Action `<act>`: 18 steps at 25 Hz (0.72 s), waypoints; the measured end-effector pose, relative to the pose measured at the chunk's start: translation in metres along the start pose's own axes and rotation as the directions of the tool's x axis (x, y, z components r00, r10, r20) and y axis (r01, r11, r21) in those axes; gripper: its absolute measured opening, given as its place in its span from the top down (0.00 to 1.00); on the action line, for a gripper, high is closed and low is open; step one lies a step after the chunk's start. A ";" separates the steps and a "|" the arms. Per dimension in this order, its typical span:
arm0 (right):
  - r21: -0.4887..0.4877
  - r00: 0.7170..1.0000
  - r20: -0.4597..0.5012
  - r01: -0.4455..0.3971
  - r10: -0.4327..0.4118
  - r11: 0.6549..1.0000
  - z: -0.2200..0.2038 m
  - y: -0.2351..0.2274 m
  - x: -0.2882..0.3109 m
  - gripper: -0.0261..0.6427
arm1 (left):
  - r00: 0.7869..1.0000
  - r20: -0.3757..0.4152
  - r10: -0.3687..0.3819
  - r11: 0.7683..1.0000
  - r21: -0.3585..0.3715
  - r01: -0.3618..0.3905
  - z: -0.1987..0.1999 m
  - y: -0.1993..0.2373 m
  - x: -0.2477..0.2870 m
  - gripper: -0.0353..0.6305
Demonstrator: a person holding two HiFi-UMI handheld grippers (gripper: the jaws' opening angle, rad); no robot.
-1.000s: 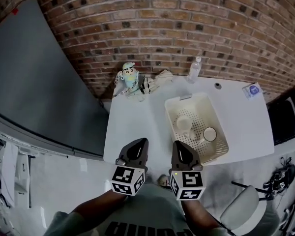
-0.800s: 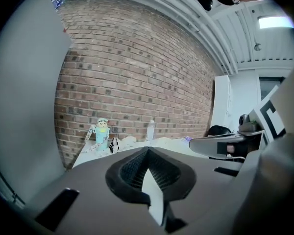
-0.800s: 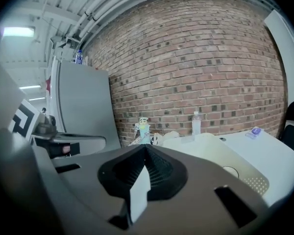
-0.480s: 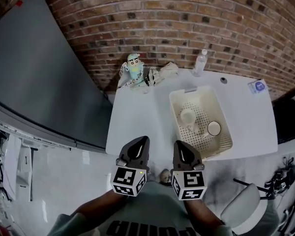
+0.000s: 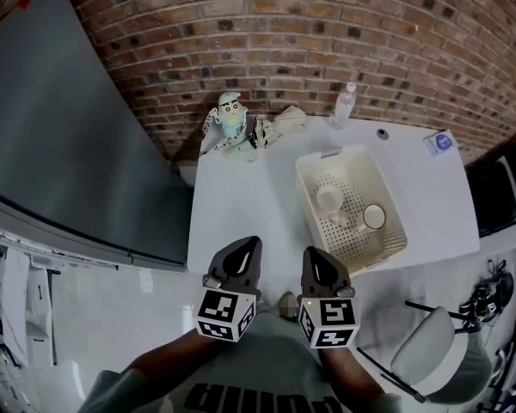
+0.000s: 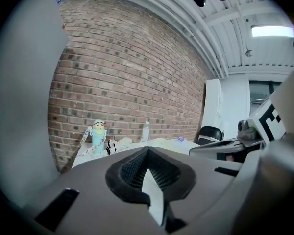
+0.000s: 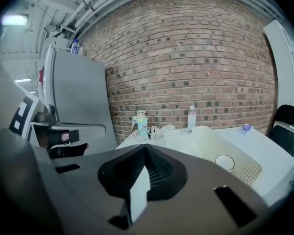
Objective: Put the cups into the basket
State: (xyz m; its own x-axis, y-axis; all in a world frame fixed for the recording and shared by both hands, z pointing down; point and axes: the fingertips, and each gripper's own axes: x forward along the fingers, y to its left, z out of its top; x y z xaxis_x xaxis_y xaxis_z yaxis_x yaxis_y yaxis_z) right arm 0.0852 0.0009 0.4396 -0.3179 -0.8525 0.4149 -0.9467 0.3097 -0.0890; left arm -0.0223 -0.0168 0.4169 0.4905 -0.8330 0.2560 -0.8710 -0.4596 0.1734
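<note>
The cream perforated basket (image 5: 394, 241) stands on the right half of the white table (image 5: 241, 205). Two white cups lie inside it: one cup (image 5: 329, 199) towards the far side, the other cup (image 5: 373, 217) on the right with its round opening showing. The right gripper view shows the basket (image 7: 201, 138) and that cup (image 7: 225, 162) ahead on the right. My left gripper (image 5: 248, 248) and right gripper (image 5: 313, 255) hang side by side, short of the table's near edge. Both are shut and hold nothing, as the gripper views confirm for the left gripper (image 6: 146, 152) and the right gripper (image 7: 146, 148).
A toy figure (image 5: 230, 120), a crumpled cloth (image 5: 279, 124) and a clear bottle (image 5: 344, 105) stand along the brick wall at the table's far edge. A small blue-labelled item (image 5: 440, 142) lies at the far right corner. A grey cabinet (image 5: 60, 136) stands left, and a chair (image 5: 439, 360) near right.
Both grippers stay shut and side by side in front of me. The view has shifted a little, so table and basket sit slightly higher in the picture. The cups have not moved.
</note>
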 end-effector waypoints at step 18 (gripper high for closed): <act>-0.025 0.998 0.019 0.055 -0.054 0.998 0.004 0.003 -0.002 0.94 | 0.999 0.003 -0.046 0.999 0.018 0.046 0.003 0.002 -0.002 0.94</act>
State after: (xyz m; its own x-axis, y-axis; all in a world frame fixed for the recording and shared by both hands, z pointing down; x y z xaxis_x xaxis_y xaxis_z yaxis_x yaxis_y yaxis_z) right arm 0.0833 0.0019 0.4349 -0.2670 -0.8759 0.4018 -0.9610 0.2729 -0.0435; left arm -0.0257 -0.0168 0.4137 0.5302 -0.8117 0.2450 -0.8478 -0.5032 0.1678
